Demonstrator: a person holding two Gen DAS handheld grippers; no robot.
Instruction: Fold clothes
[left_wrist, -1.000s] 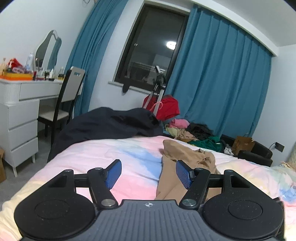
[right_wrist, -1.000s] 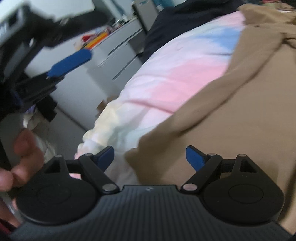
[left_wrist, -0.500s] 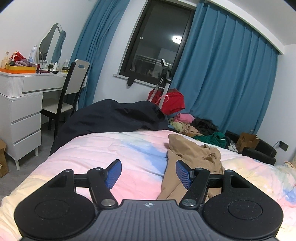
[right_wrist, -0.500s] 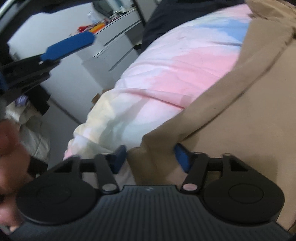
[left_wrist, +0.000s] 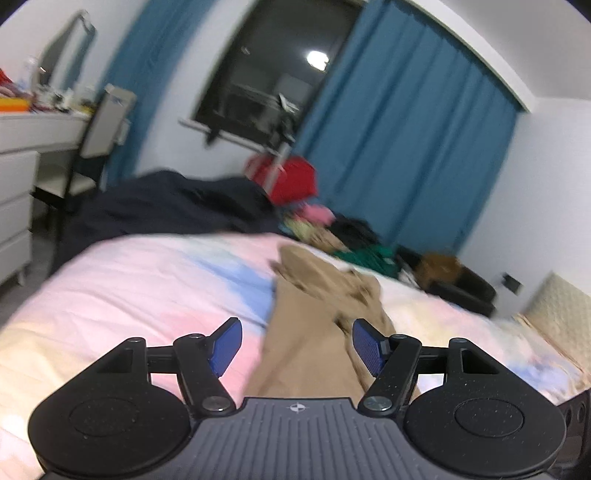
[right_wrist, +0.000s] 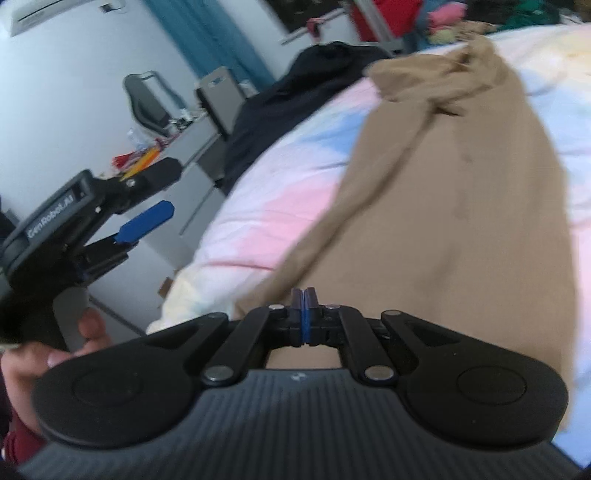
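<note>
- The big soft bed with the pink, blue and yellow cover (left_wrist: 140, 291) spreads out ahead of both sets of fingers, with lots of bare cover to their left.
- The long tan cloth garment (right_wrist: 461, 206) lies on it, running away ahead of the fingers, its far end bunched up.
- The right gripper (right_wrist: 305, 299) is pinched tight on the garment's near edge.
- The left gripper (left_wrist: 297, 345) is spread wide, holding nothing, above the garment.
- A hand (right_wrist: 40, 354) holds it.
</note>
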